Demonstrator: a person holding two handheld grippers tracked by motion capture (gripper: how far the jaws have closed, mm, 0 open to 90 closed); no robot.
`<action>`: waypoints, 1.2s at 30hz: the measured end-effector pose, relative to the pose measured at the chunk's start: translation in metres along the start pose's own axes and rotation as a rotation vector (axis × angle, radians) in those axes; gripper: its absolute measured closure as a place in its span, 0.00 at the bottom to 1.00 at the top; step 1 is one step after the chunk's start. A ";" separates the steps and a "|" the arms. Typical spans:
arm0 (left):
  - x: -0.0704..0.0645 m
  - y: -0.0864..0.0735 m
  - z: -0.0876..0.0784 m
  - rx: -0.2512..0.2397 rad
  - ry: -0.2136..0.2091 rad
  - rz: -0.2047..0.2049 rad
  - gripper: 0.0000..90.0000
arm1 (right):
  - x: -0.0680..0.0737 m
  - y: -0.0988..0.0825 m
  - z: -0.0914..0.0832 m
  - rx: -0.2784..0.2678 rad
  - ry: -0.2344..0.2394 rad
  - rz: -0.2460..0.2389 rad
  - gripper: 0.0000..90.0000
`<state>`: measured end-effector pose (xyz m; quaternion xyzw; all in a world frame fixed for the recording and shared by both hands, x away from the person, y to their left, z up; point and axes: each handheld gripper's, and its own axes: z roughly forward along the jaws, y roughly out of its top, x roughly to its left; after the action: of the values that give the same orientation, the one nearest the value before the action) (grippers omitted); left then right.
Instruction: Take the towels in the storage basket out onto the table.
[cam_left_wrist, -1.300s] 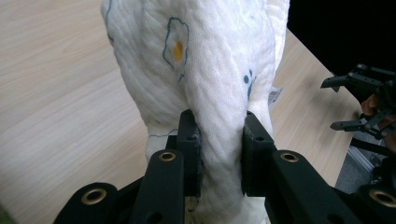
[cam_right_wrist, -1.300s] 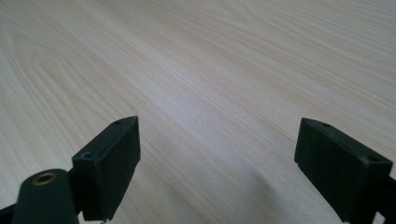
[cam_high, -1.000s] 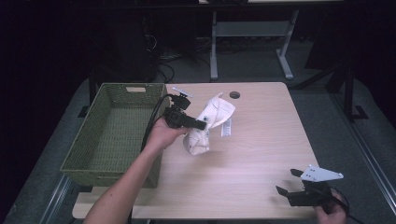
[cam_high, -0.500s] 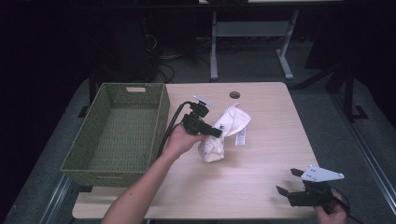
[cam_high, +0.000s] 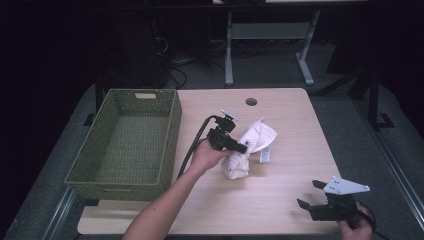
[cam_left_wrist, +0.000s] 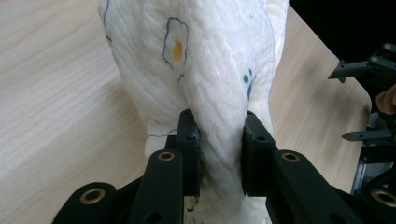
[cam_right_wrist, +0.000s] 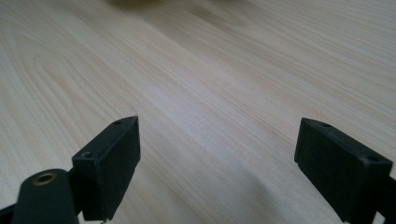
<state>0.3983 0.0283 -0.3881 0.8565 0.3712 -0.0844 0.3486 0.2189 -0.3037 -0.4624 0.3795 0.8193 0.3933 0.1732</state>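
1. The left gripper (cam_high: 239, 147) sits near the middle of the light wooden surface (cam_high: 290, 130), its jaws clamped on a fold of a white quilted cloth (cam_high: 245, 150).
2. In the left gripper view the cloth (cam_left_wrist: 201, 70) is pinched between the two black pads (cam_left_wrist: 188, 140) and rises ahead of them; it carries a fried-egg print (cam_left_wrist: 176, 44) and small blue marks.
3. The cloth lies bunched on the surface just right of the person's left hand (cam_high: 207, 156), with one flap spread toward the far right and a small white tag (cam_high: 265, 155) at its right edge.
4. A green woven basket (cam_high: 170, 135) stands at the left side of the surface, near the left hand.
5. The right gripper (cam_high: 312, 196) rests at the near right corner of the surface, well apart from the cloth, held by the right hand (cam_high: 356, 230).
6. In the right gripper view its jaws stand wide apart with only bare wood (cam_right_wrist: 210, 93) between them.
7. A dark round hole (cam_high: 251, 102) marks the far side of the surface.
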 end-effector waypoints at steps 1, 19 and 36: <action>0.001 0.000 0.003 0.007 0.004 0.002 0.81 | 0.000 0.000 0.000 0.000 0.000 0.000 0.15; 0.007 -0.005 0.033 0.022 0.002 -0.062 0.80 | -0.002 0.001 0.002 0.001 0.003 0.002 0.16; -0.001 -0.009 0.044 0.029 -0.026 -0.060 0.67 | -0.002 0.002 0.003 0.002 0.006 -0.003 0.16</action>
<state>0.3970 0.0028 -0.4255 0.8488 0.3908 -0.1112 0.3382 0.2227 -0.3027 -0.4633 0.3773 0.8207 0.3935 0.1710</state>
